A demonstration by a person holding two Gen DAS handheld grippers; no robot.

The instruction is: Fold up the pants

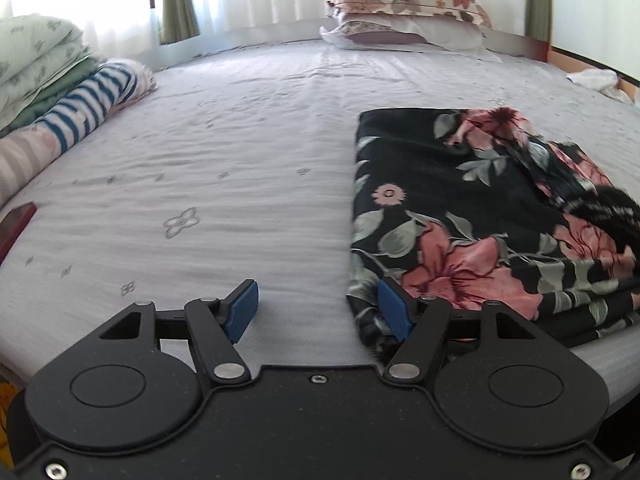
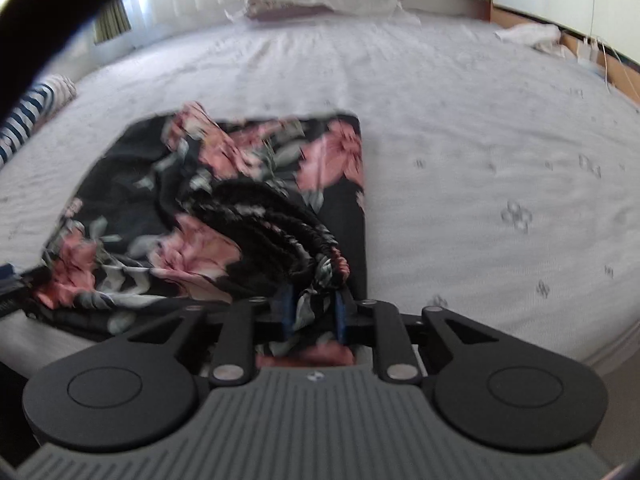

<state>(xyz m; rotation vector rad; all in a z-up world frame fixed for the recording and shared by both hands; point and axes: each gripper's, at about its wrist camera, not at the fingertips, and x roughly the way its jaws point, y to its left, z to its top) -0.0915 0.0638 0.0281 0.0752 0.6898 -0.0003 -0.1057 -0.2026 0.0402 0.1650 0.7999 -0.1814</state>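
Though bunched, pants [image 2: 224, 200] (waistband) between right jaws

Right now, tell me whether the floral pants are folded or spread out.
Partly folded: the floral pants lie doubled into a block with straight edges, but the waistband sits bunched on top.

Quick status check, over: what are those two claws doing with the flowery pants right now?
Left gripper open, at the floral pants' near corner, nothing pinched. Right gripper closed on bunched fabric near the waistband. Bed around them bare, nothing in the way.
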